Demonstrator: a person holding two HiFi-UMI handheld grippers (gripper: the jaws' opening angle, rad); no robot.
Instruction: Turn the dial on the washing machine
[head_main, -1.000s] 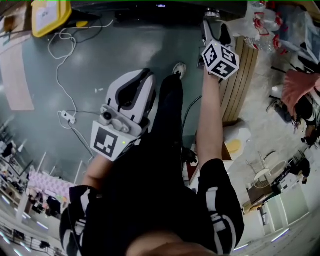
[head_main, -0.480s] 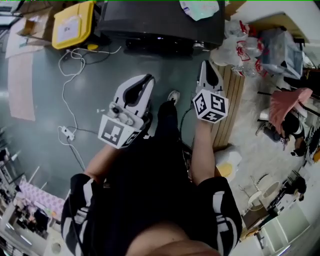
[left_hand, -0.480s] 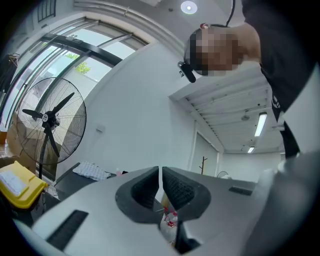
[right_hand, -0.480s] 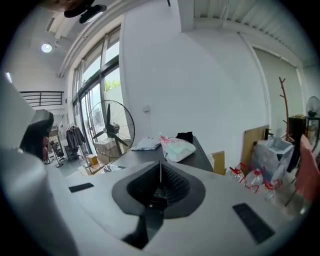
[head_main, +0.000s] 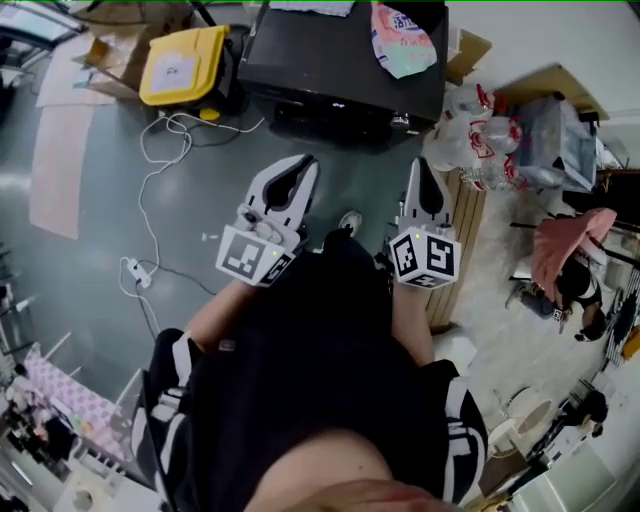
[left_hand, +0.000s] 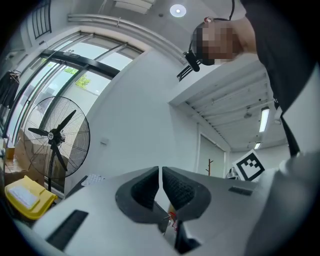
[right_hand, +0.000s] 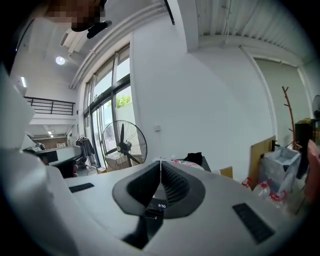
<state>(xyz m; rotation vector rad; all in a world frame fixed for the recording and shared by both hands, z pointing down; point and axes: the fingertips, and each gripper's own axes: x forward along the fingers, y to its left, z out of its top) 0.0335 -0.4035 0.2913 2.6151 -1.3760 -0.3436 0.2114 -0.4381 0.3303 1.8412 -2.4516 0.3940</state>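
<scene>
A dark boxy machine stands on the floor ahead of me, with a printed bag lying on its top. I cannot make out its dial. My left gripper is held in front of my body, short of the machine, its jaws shut on nothing. My right gripper hangs level with it at the right. Its pads meet with nothing between them. Neither gripper touches the machine.
A yellow box sits left of the machine. A white cable runs across the grey floor to a power strip. A wooden slatted panel and plastic bags lie at the right. A standing fan is by the window.
My right gripper has drawn back from the machine's front towards my body. The left gripper has come up level with it. The whole machine now shows in the head view.
</scene>
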